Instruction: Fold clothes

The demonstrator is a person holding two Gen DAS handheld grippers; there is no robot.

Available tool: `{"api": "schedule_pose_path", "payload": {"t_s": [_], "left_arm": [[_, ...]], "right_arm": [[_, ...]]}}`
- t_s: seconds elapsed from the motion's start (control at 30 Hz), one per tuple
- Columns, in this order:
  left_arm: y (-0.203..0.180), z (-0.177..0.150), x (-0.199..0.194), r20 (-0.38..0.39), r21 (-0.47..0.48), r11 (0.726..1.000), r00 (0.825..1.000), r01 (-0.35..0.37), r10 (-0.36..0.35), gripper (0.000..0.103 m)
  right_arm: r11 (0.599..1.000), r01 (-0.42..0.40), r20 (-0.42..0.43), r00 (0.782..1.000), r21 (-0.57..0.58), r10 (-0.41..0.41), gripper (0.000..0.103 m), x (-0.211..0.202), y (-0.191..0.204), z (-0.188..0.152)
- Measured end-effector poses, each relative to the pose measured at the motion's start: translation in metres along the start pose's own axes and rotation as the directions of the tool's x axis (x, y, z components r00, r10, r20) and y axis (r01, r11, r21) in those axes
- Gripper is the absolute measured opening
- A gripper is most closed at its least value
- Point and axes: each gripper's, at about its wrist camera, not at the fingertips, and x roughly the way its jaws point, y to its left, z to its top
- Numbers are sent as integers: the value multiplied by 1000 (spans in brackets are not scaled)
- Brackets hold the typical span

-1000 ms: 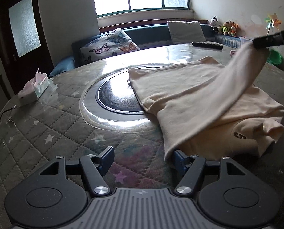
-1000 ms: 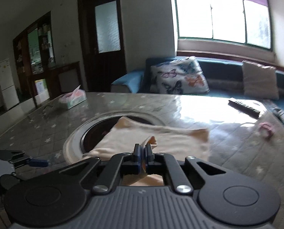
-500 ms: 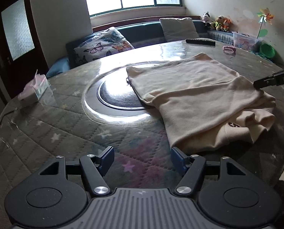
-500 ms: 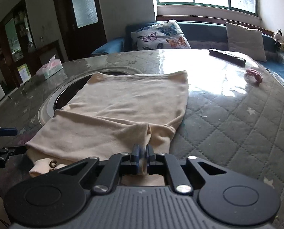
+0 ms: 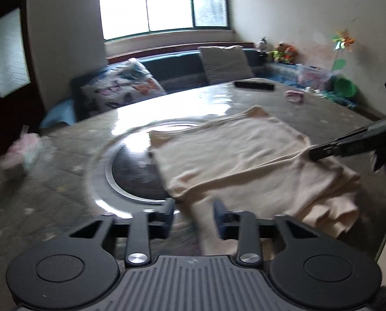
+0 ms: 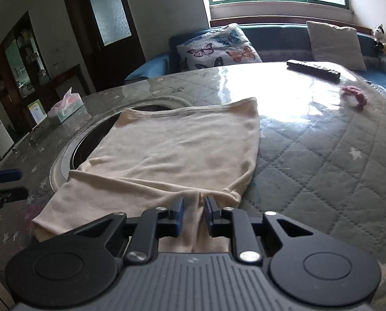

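Cream garment [image 6: 172, 153] on quilted table [image 6: 322, 160], edge between right hand-held gripper [image 6: 194, 207] jaws

The quilted, star-patterned surface [image 6: 322, 171] carries a cream garment [image 6: 172, 153], tissue box [image 6: 70, 107], remote control [image 6: 313, 69] and pink hair tie [image 6: 353, 98].

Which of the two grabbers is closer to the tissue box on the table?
Left. The left gripper is beside the shirt, on the same side as the tissue box; the right gripper is at the shirt's near edge, farther away.
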Motion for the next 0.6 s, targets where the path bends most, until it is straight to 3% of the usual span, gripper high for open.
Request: {"api": "schedule_pose_path", "payload": {"t_s": [0.07, 0.17, 0.37, 0.5, 0.6], "left_arm": [[-5, 5, 12, -6, -7, 999, 999, 36, -36, 20], [-14, 11, 25, 2, 16, 997, 998, 70, -70, 20], [-5, 8, 56, -71, -13, 999, 997, 38, -38, 20], [2, 9, 54, -65, -37, 998, 997, 47, -49, 20], [-1, 13, 53, -48, -28, 998, 997, 57, -58, 21]], "right_arm": [[999, 22, 19, 1000, -39, -22, 5, -2, 6, -1], [997, 31, 59, 998, -68, -27, 4, -10, 10, 2], [998, 57, 29, 998, -38, -56, 7, 2, -1, 0], [994, 65, 68, 996, -88, -60, 9, -12, 3, 3], [990, 25, 91, 996, -140, -13, 10, -20, 10, 6]]}}
